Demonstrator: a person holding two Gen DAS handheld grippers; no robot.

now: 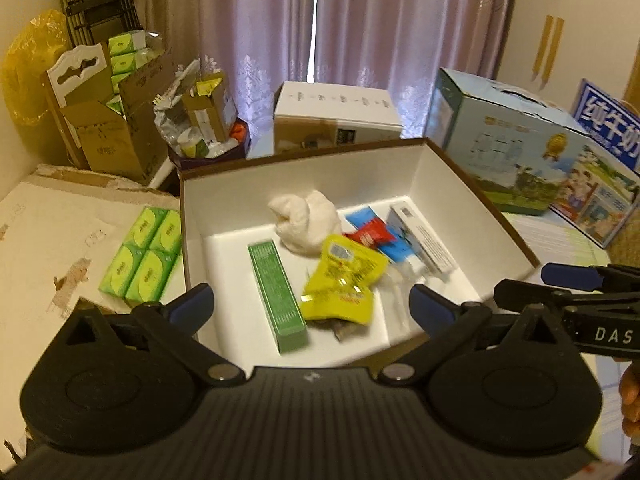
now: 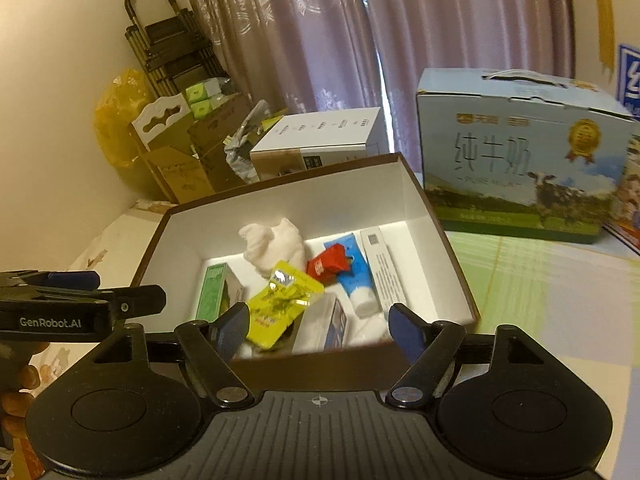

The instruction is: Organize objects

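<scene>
**Box of gathered objects, both grippers empty above its near edge**

The box (image 1: 472, 216) is a shallow open carton, brown outside and white inside, standing on the worktop (image 2: 540, 280) with its near wall just beyond both grippers. Inside lie a long green carton (image 1: 278, 294) on the left, a crumpled white cloth (image 1: 306, 220) toward the back, a yellow sachet (image 1: 344, 280) in the middle, a small red packet (image 1: 370, 236), a blue and white tube (image 2: 354, 276) and a narrow white carton (image 1: 424, 236) along the right side. The objects touch or overlap one another in a loose heap.

The left gripper (image 1: 310, 300) has its jaws spread wide with nothing between them; the green carton and yellow sachet show through the gap, lying on the box floor. The right gripper (image 2: 318, 330) stands moderately open, also empty, over the near wall of the box.

Something dark lies under the yellow sachet's lower edge, too hidden to identify. In the right wrist view another white and blue item (image 2: 324, 326) sits partly behind the near wall. Print on the packets is blurred. A pack of green tissues (image 1: 144, 256) lies left of the box, outside it; a milk carton (image 2: 520, 160) stands behind on the right. A person's fingers (image 2: 20, 392) are cut off at the frame edge.
</scene>
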